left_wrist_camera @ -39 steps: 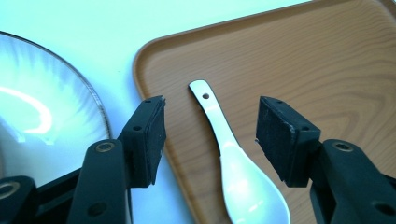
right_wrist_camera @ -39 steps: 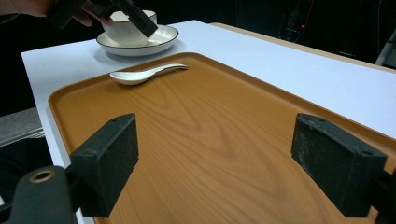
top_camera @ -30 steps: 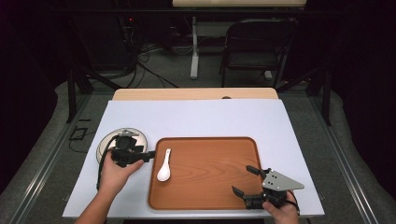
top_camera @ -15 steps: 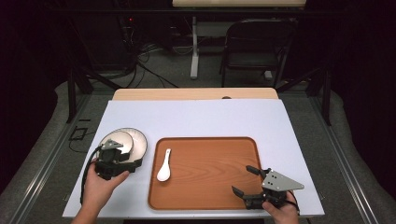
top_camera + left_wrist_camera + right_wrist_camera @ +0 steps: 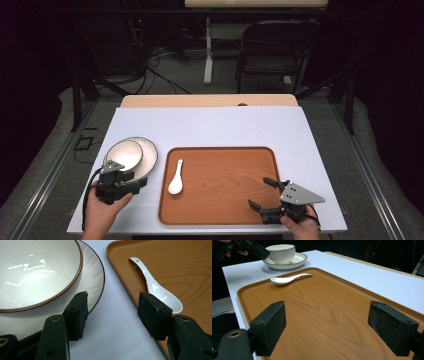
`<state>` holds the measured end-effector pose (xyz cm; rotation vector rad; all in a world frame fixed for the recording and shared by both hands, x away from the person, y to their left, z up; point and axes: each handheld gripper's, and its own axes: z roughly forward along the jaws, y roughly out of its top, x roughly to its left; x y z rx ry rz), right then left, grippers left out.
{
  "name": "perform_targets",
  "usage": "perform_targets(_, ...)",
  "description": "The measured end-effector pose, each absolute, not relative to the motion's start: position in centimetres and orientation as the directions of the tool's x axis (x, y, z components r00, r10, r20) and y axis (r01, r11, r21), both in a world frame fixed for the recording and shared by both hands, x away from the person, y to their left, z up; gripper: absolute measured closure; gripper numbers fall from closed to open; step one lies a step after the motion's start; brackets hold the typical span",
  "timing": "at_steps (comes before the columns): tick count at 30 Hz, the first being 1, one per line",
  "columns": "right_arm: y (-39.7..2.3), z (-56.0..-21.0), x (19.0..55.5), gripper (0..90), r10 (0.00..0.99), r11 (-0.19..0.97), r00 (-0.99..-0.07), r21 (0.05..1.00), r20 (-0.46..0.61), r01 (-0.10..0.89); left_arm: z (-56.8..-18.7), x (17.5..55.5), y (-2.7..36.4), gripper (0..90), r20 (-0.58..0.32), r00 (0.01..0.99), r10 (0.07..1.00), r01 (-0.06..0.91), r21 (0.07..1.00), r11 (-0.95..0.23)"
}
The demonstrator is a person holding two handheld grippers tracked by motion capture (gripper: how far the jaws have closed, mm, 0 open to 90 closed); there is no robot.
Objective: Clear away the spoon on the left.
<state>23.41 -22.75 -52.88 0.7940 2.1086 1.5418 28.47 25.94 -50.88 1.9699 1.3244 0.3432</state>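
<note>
White glazed bowl with a brown rim (image 5: 124, 153) is seen resting on a ribbed white saucer (image 5: 147, 155) left of the brown wooden tray (image 5: 225, 200). It is judged rigid, slippery and breakable; its rim should be pinched. The left gripper (image 5: 140, 180) is held spread beside it, the right gripper (image 5: 259, 193) spread over the tray.

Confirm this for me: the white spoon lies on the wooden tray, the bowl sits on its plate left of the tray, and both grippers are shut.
Wrong on the grippers only. The left gripper and right gripper both stand open, jaws wide apart with nothing between them, as each gripper view shows. The rest holds: the white spoon lies on the wooden tray, and the bowl sits on its plate left of the tray.
</note>
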Motion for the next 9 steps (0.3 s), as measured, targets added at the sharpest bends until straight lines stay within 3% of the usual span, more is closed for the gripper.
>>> perform_targets(9, -22.79, -52.94, 23.43, 14.8, 0.657, 0.226, -0.754, 0.952, 0.008, 0.207, -51.65, 27.98, 26.06, 41.7, -0.188, 0.427, 0.885, 0.69, 0.7, -0.185)
